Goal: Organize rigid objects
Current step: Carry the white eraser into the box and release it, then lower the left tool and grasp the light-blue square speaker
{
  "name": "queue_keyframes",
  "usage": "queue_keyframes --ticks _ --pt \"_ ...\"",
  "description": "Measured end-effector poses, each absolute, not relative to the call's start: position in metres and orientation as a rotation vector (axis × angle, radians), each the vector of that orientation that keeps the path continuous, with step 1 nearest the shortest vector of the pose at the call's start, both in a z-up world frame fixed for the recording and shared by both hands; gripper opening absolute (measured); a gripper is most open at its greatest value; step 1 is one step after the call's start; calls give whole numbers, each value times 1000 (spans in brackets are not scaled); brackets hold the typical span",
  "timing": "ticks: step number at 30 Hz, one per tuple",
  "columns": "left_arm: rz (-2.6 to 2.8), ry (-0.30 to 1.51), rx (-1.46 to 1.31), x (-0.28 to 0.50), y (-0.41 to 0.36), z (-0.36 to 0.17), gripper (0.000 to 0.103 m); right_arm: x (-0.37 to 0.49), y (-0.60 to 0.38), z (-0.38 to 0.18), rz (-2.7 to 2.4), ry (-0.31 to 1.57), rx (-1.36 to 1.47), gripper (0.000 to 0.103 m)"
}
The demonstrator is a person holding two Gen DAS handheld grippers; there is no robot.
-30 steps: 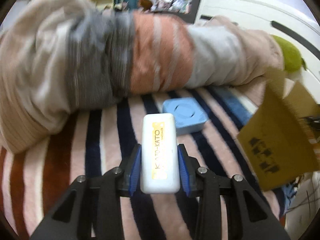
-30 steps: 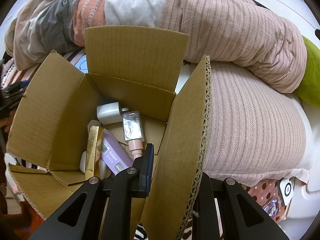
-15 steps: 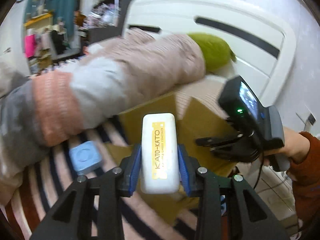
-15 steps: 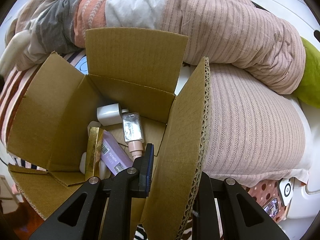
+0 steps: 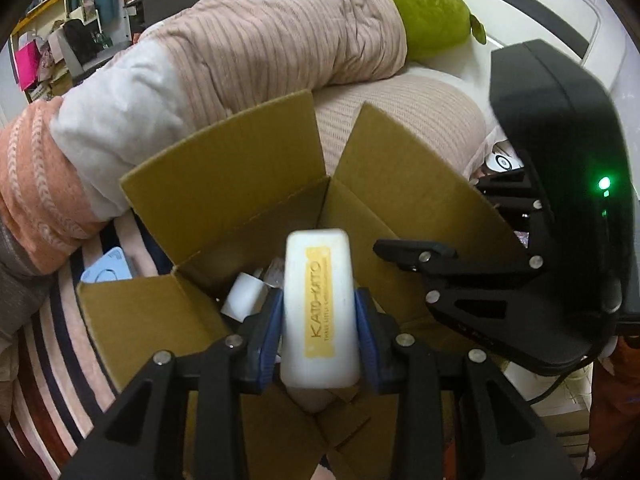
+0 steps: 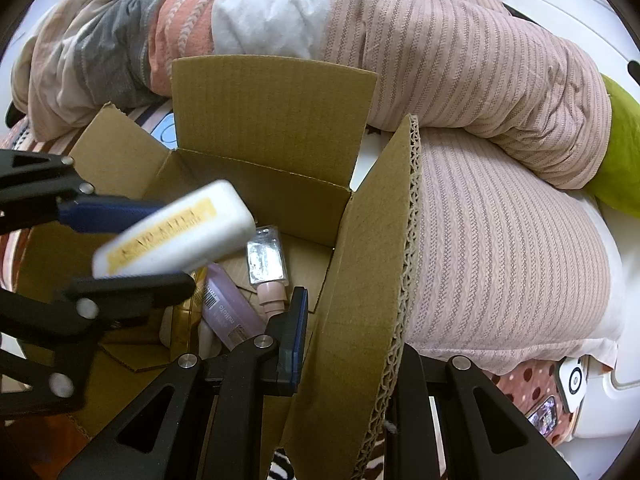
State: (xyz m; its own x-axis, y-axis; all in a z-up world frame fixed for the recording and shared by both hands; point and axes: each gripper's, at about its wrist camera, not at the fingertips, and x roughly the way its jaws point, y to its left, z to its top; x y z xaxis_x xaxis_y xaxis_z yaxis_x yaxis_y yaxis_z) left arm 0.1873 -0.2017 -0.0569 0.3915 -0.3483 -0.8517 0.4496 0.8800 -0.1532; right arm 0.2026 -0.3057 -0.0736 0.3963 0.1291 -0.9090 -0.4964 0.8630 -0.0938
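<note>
My left gripper (image 5: 318, 332) is shut on a white bar with a yellow KATO-KATO label (image 5: 318, 304) and holds it over the open cardboard box (image 5: 248, 168). The bar also shows in the right wrist view (image 6: 176, 236), above the box's contents. My right gripper (image 6: 348, 344) is shut on the box's right flap (image 6: 372, 272), one finger inside and one outside. Inside the box lie a clear bottle with a pink cap (image 6: 267, 264), a lilac tube (image 6: 226, 308), a gold packet and a white block (image 5: 244, 294).
The box stands on a striped blanket (image 5: 52, 356). A blue square case (image 5: 108, 270) lies left of the box. A rolled pink, white and orange duvet (image 6: 440, 52) lies behind it, with a green cushion (image 5: 432, 20) and a white headboard beyond.
My left gripper has carried the white bar from the striped blanket, beside the blue case, rightwards to above the open box. My right gripper has kept hold of the flap.
</note>
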Motion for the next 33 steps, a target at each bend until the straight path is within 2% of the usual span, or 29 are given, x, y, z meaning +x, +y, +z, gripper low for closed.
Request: queue_keyframes --ticks 1,4,7,9,12,17,24,28,33 --pt "-509 1047 102 187 -201 -56 32 203 -305 -74 409 1099 -380 14" --pt "-479 1020 121 186 -201 -53 42 203 -305 -75 410 1104 -380 14" --pt "-481 991 117 181 -194 -47 59 204 -304 -74 407 1101 -382 14" --pt "-471 959 120 174 -188 -40 75 203 -304 -74 406 1102 -380 14" --pt "-448 908 124 162 -174 -29 86 203 -305 -75 405 1105 -378 14" --pt "-419 854 107 144 -140 -17 93 203 -303 -76 398 1110 -384 14" --pt "-334 813 33 131 -68 -15 93 205 -303 -79 392 1120 -387 14" --pt "-245 827 -30 138 -21 -33 93 206 -303 -80 390 1122 -391 14" --pt "-128 912 -98 172 24 -84 93 206 -303 -80 389 1119 -385 14"
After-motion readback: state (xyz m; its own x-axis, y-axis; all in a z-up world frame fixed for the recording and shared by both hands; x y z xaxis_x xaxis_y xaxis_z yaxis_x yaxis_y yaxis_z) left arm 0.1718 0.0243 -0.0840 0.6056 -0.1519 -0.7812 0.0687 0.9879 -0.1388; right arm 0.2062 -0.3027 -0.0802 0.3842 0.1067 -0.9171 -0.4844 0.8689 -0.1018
